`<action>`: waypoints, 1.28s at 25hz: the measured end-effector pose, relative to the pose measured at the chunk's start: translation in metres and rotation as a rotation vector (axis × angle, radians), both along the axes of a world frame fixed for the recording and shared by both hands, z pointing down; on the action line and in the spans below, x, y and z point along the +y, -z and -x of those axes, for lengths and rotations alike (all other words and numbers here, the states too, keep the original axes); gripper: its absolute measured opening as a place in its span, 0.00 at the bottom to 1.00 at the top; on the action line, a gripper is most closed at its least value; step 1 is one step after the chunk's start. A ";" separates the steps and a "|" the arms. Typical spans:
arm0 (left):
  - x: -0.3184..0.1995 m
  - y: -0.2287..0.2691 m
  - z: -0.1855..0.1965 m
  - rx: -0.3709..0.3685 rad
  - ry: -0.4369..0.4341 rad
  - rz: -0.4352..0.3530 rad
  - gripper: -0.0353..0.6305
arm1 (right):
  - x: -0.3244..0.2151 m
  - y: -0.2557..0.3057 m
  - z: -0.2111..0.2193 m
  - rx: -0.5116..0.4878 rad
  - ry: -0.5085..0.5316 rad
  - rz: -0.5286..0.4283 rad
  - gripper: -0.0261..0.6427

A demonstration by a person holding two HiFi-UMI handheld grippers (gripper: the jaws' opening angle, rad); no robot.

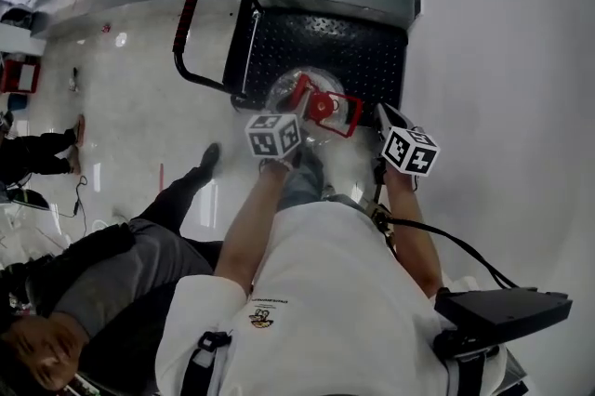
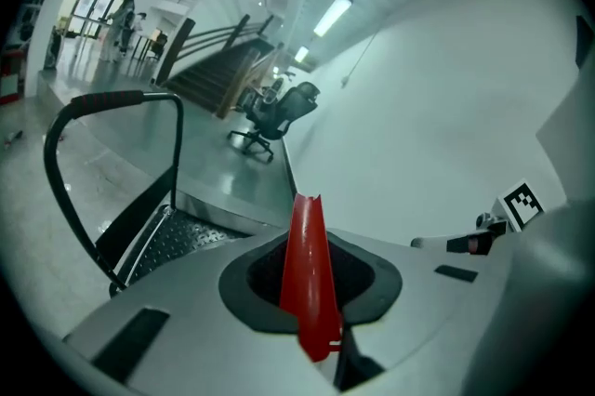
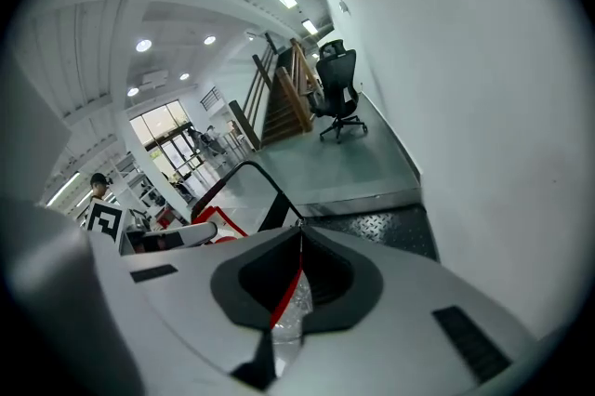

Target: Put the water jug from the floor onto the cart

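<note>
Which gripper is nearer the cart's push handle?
Left. The left gripper grips the red jug handle on the side toward the cart's push handle; the right gripper grips its far side, next to the wall.

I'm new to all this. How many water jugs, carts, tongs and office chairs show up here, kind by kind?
Water jug: 1
Cart: 1
Tongs: 2, the left tongs and the right tongs, both clamped on the jug
Office chair: 1
Total: 5
</note>
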State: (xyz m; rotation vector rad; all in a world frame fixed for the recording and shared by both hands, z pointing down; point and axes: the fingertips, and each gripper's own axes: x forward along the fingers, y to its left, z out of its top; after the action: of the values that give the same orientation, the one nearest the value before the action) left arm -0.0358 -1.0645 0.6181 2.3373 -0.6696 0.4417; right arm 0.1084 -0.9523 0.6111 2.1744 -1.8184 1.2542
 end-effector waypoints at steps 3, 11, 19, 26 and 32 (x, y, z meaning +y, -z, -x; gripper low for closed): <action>0.003 -0.019 0.001 0.007 -0.055 -0.015 0.13 | 0.005 -0.013 0.012 0.017 -0.034 -0.005 0.06; -0.016 -0.081 -0.027 0.003 -0.157 -0.046 0.13 | -0.002 -0.065 0.019 0.032 -0.101 -0.027 0.06; -0.049 -0.120 -0.084 -0.012 -0.161 -0.033 0.13 | -0.027 -0.102 -0.030 0.023 -0.097 -0.004 0.06; -0.072 -0.150 -0.138 -0.007 -0.117 -0.008 0.13 | -0.054 -0.126 -0.082 0.028 -0.043 0.014 0.06; -0.085 -0.167 -0.180 -0.008 -0.124 0.009 0.13 | -0.067 -0.142 -0.116 0.026 -0.039 0.048 0.06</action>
State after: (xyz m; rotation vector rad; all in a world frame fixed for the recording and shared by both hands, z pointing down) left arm 0.1442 -1.1498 0.7846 2.3776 -0.5273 0.5087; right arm 0.2247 -1.0196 0.7533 2.2008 -1.7268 1.2568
